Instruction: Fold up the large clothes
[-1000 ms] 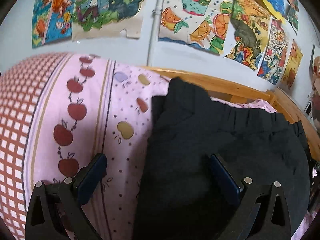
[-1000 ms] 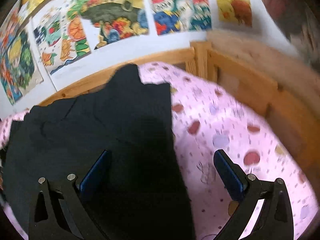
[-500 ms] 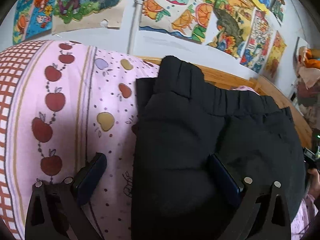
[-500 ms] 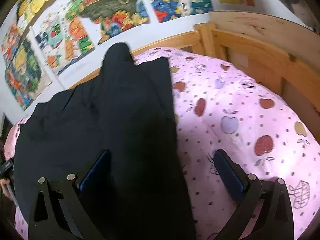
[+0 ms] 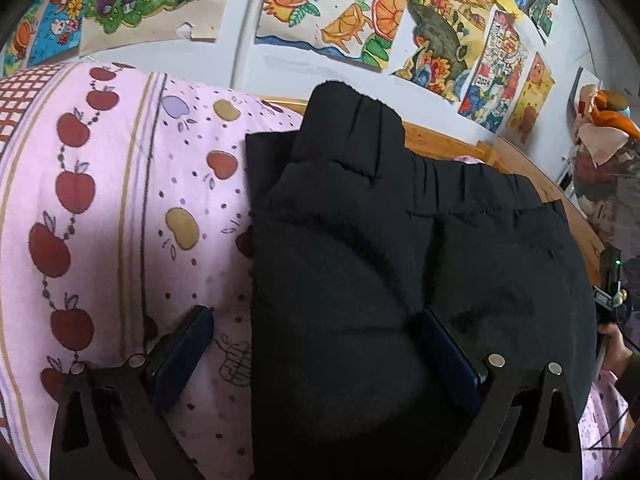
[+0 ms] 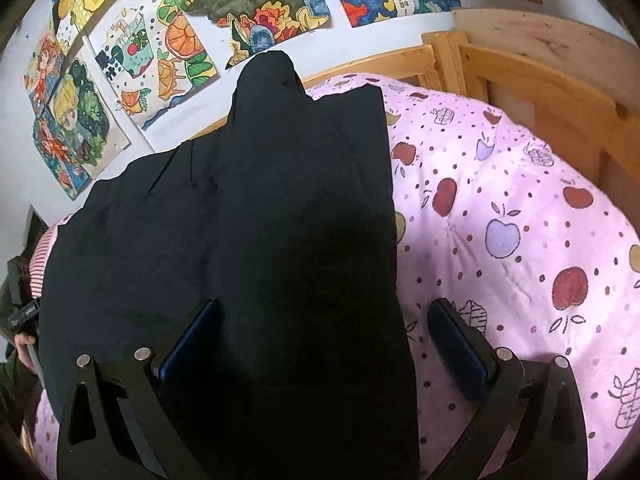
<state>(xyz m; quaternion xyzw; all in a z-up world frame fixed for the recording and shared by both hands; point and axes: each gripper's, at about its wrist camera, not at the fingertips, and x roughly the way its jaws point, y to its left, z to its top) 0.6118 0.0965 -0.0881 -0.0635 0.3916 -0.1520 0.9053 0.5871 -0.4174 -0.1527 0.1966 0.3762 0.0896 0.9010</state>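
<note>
Trousers [image 5: 400, 280] of thick black cloth lie partly folded on the pink apple-print quilt [image 6: 500, 220], elastic waistband toward the wall; I have the left gripper [image 5: 316, 348] and the right gripper [image 6: 328, 340] spread wide, holding nothing, each straddling a side edge. My worry is the bulk; pinch only the top layer and the fold slides apart, or a finger snags quilt too.

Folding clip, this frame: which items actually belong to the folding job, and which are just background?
Belongs to the job:
- black garment, partly folded on the bed
- left claw, open over the garment's edge
- right claw, open over the garment's other edge

Just lying about:
- pink apple-print quilt
- wooden bed frame
- drawings on the wall
</note>
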